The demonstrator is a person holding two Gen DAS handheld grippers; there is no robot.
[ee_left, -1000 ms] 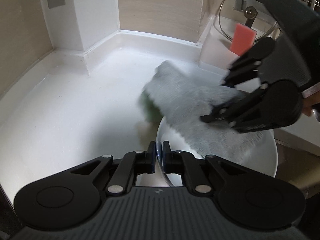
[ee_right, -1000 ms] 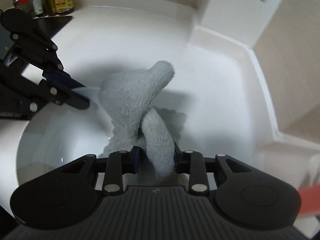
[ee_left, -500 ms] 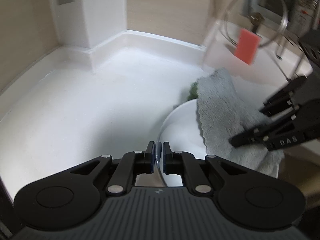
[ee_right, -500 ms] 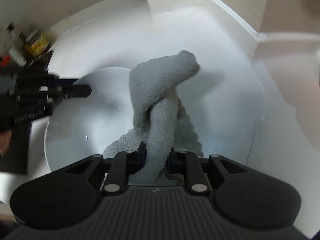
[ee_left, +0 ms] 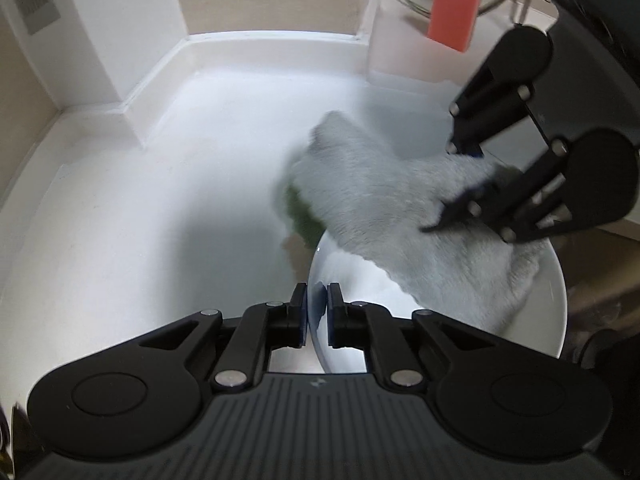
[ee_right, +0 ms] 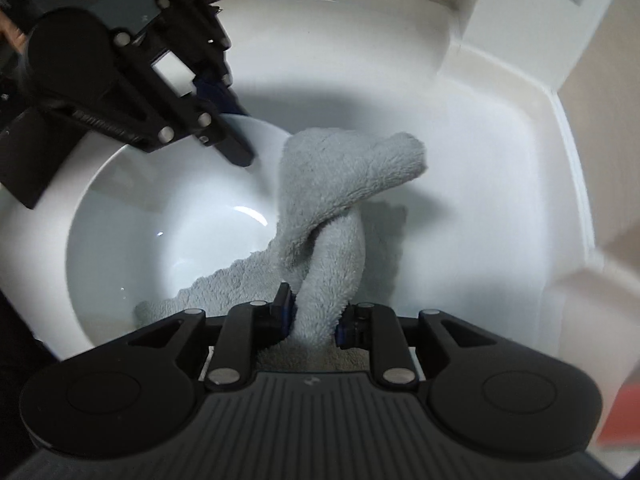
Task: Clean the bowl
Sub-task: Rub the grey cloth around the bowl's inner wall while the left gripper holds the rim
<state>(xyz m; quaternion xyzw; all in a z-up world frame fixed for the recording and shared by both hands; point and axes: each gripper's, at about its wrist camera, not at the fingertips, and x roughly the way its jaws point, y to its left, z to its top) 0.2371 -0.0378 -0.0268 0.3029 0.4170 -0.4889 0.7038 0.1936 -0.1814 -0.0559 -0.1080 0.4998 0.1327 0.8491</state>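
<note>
The left gripper point(ee_left: 317, 316) is pinching the near rim of the round white ceramic bowl point(ee_left: 552, 280) at lower right of its view, jaws together on the wall, likely steadying it against the wiping. The right gripper point(ee_right: 312, 316) is clamping a fluffy grey cloth point(ee_right: 340, 184), which is draping across the bowl's far rim, long axis running up-frame. The bowl is tilting, mouth facing the right gripper.

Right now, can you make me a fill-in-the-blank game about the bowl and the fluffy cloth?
1. The left gripper pinches the rim of the white ____.
2. The right gripper is shut on a grey ____.
3. The cloth's loose end hangs over the bowl's rim above the white ____.
4. The sponge in the back corner is colored ____.

Missing words: bowl; cloth; counter; pink.
</note>
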